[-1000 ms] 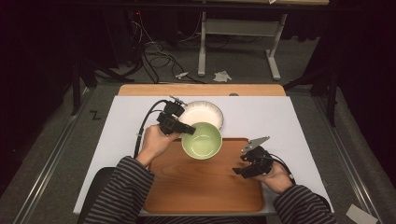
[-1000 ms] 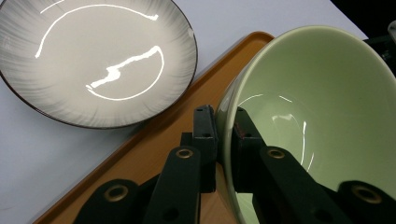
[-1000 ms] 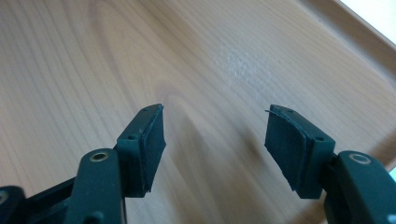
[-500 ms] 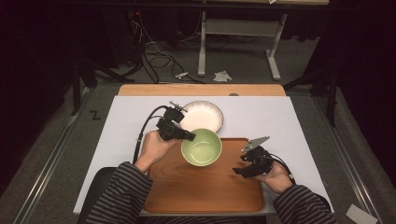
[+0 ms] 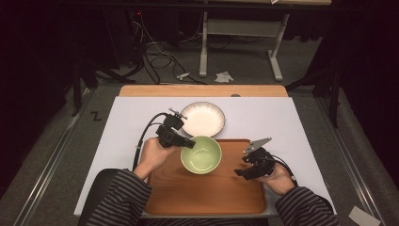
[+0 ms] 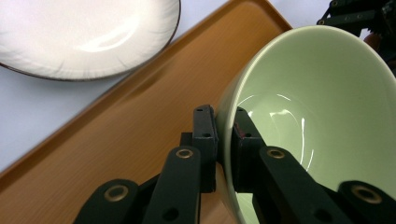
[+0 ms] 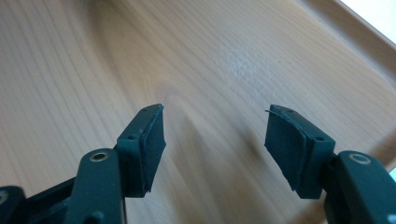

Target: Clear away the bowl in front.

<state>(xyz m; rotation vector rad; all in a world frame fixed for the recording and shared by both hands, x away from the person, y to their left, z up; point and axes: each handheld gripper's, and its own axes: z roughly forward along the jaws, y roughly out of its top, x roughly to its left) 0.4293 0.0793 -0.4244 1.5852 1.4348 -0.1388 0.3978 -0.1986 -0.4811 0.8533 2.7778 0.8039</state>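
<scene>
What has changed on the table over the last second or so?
The left gripper, clamped on the rim of the pale green ceramic bowl, has carried it slightly toward the person, further over the brown wooden tray. The grip stayed the same. The right gripper kept still, open over the tray, and the white plate did not move.

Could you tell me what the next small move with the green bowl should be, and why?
Probably lower the bowl flat onto the tray before letting go. The left gripper pinches its rim, one jaw inside and one outside, and the bowl looks tilted over the tray's far edge. The right gripper is open above bare tray.
</scene>
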